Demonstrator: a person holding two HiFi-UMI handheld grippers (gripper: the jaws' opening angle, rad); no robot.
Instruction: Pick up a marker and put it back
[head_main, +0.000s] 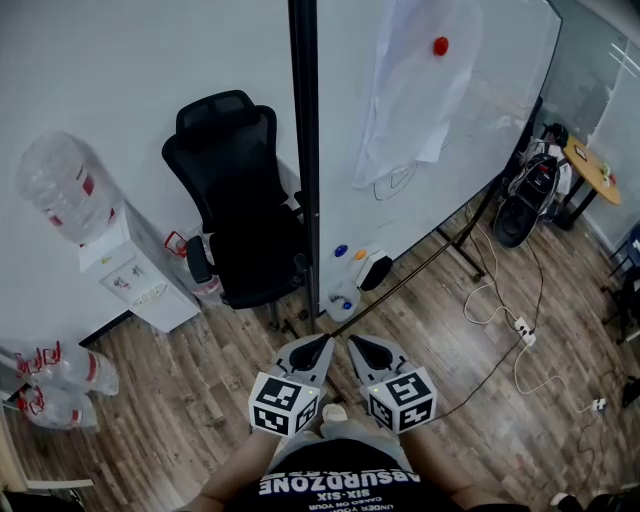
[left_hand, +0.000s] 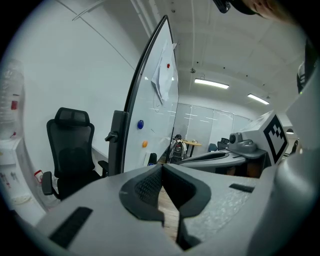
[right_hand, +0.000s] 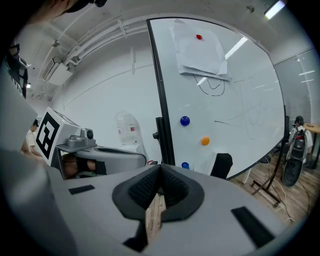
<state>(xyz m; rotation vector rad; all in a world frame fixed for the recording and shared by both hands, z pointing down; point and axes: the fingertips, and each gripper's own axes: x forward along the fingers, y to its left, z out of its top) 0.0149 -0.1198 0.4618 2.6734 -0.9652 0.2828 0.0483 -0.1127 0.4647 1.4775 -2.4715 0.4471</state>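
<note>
Directly before the person, the left gripper (head_main: 326, 343) and right gripper (head_main: 352, 343) sit side by side, aimed at a standing whiteboard (head_main: 470, 140). Both pairs of jaws are pressed together with nothing between them. A blue dot (head_main: 341, 250), an orange dot (head_main: 360, 255) and a black eraser (head_main: 375, 270) cluster low on the board; no marker can be told apart there. A black office chair (head_main: 235, 200) stands left of it.
</note>
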